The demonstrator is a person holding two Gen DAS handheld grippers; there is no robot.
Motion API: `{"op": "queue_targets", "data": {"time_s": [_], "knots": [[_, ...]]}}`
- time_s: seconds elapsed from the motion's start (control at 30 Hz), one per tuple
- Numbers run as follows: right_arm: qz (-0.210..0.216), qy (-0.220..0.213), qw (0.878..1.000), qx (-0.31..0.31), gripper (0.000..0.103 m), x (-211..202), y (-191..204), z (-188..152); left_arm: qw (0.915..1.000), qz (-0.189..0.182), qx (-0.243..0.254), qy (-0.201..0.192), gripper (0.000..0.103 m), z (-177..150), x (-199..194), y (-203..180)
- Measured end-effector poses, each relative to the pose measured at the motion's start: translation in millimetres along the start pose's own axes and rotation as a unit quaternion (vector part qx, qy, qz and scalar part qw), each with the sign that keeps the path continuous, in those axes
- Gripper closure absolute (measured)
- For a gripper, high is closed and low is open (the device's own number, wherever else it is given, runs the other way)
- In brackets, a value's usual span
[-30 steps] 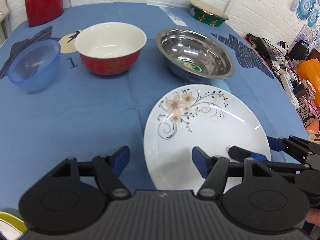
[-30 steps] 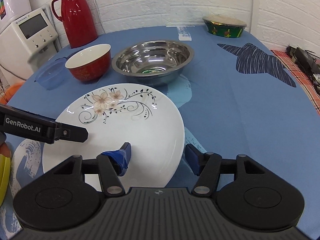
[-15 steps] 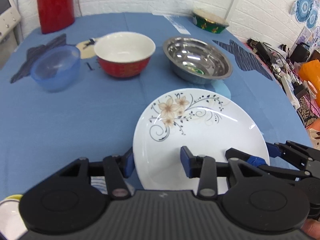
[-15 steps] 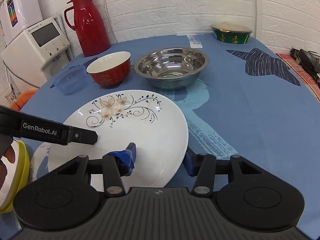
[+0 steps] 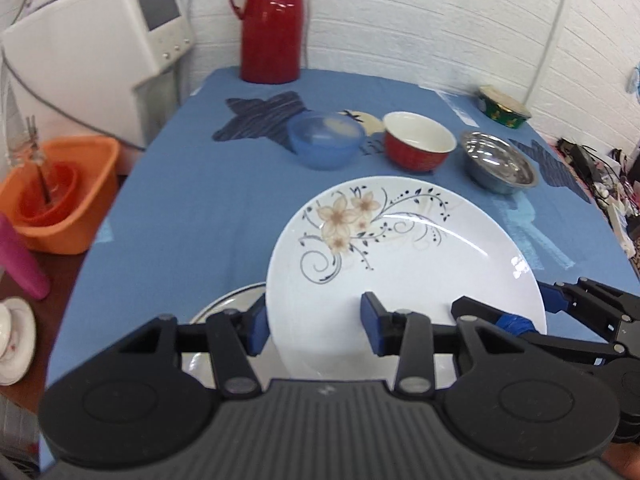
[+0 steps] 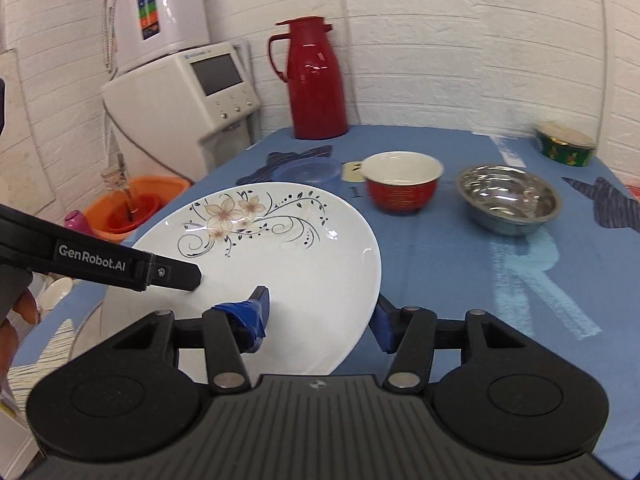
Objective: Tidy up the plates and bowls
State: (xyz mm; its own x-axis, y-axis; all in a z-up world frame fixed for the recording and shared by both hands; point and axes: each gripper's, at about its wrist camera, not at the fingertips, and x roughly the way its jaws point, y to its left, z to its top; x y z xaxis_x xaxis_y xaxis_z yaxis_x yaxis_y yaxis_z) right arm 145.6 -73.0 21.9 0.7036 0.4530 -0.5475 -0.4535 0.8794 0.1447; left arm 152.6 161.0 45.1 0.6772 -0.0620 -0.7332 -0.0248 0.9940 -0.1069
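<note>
Plate (image 5: 404, 264) held at its near rim.
Left gripper (image 5: 312, 326) and right gripper (image 6: 320, 316) both pinch it; glazed, slippery, breakable.

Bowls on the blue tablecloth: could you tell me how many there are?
4: blue bowl, red bowl, steel bowl in a row; green bowl far corner; the plate may hide others.

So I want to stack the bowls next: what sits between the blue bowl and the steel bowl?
The red bowl with the white inside stands between the blue bowl and the steel bowl, apart from both. The left wrist view shows it clearly.
</note>
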Motion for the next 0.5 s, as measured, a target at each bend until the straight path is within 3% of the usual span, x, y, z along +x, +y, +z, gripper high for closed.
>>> {"op": "queue_targets", "data": {"time_s": [0.23,0.33,0.5], "knots": [[0.052,0.029,0.998,-0.019,0.064,23,58,-14,0.9989,0.03,-0.034,0.013,0.063,-37,-12,51],[0.053,0.04,0.997,-0.028,0.064,27,69,-20,0.9984,0.02,-0.05,0.021,0.063,-51,-9,61],[0.043,0.04,0.997,-0.044,0.064,25,78,-29,0.9988,0.02,-0.045,-0.002,0.062,-59,-11,59]]}}
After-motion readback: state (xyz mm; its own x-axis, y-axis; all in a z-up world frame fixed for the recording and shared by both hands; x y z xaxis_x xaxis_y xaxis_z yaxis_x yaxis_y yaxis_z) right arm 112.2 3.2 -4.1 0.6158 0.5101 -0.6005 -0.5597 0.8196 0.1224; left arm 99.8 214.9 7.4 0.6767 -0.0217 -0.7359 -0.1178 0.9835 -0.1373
